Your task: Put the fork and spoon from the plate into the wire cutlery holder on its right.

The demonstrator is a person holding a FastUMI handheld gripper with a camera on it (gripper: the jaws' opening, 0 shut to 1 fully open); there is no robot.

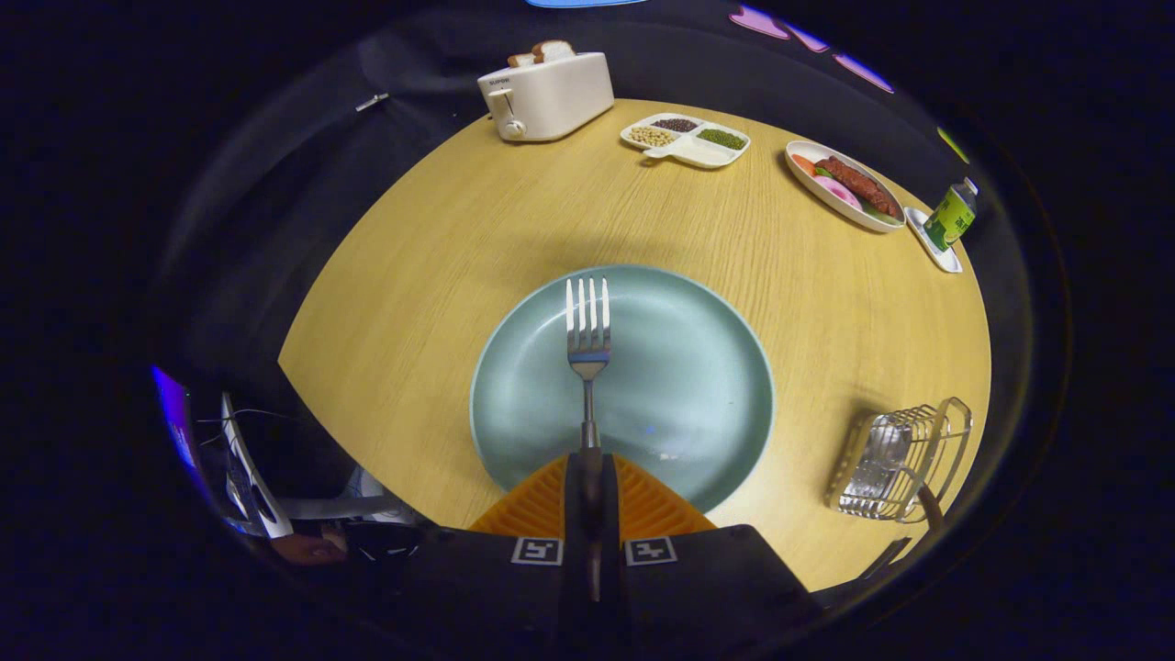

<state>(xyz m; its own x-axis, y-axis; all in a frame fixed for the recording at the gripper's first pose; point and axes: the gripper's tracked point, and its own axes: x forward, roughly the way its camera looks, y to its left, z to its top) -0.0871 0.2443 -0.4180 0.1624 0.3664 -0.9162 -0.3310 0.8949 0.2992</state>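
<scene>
My gripper [588, 477] is shut on the handle of a silver fork [587, 330]. The fork sticks straight out ahead of the fingers, its tines over the pale blue-green plate [698, 386], which lies on the round wooden table. The wire cutlery holder [904, 459] stands to the right of the plate near the table's edge. A spoon-like metal piece with a dark handle [929, 507] sits in the holder.
Beyond the plate at the table's far side stand a white toaster [546, 94] with bread, a divided dish of beans [686, 140], an oval plate of food [846, 186] and a green bottle [952, 216] on a small tray.
</scene>
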